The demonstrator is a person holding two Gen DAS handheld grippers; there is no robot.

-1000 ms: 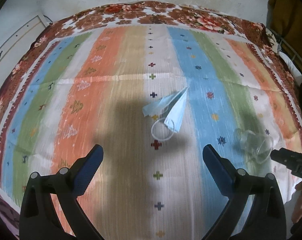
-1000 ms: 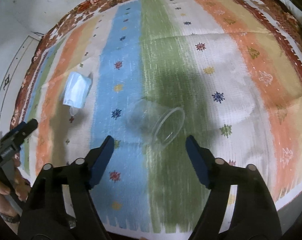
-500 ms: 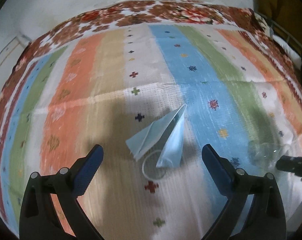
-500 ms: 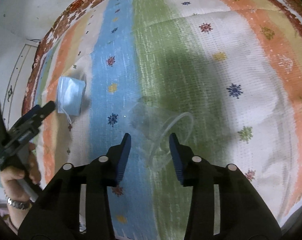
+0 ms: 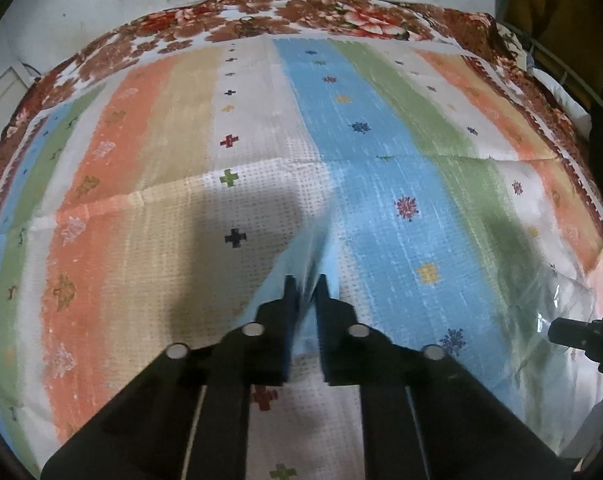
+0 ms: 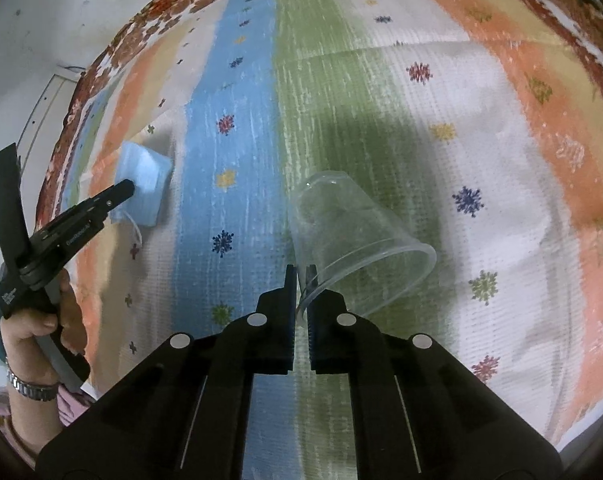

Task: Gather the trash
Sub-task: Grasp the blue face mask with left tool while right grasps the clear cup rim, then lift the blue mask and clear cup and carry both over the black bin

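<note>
a second ago both grippers hovered wide open over the striped woven bedspread (image 5: 381, 184); now each has come down and closed. the left gripper (image 5: 304, 285) has its jaws nearly together on a pale blue folded face mask (image 5: 319, 248), whose raised fold stands between the fingertips while one flap lies on the cloth. the right gripper (image 6: 300, 276) is pinched, only a sliver apart, on the rim of a clear thin plastic cup (image 6: 353, 236) lying on its side on the green stripe, mouth toward the camera. so the step in hand looks like the grasp itself, on both pieces at once. next comes a lift, and it wants a steady hold, as the cup wall seems flimsy and could buckle or slip. the mask's ear loop (image 6: 135, 232) trails loose. no bin shows in either view.
</note>
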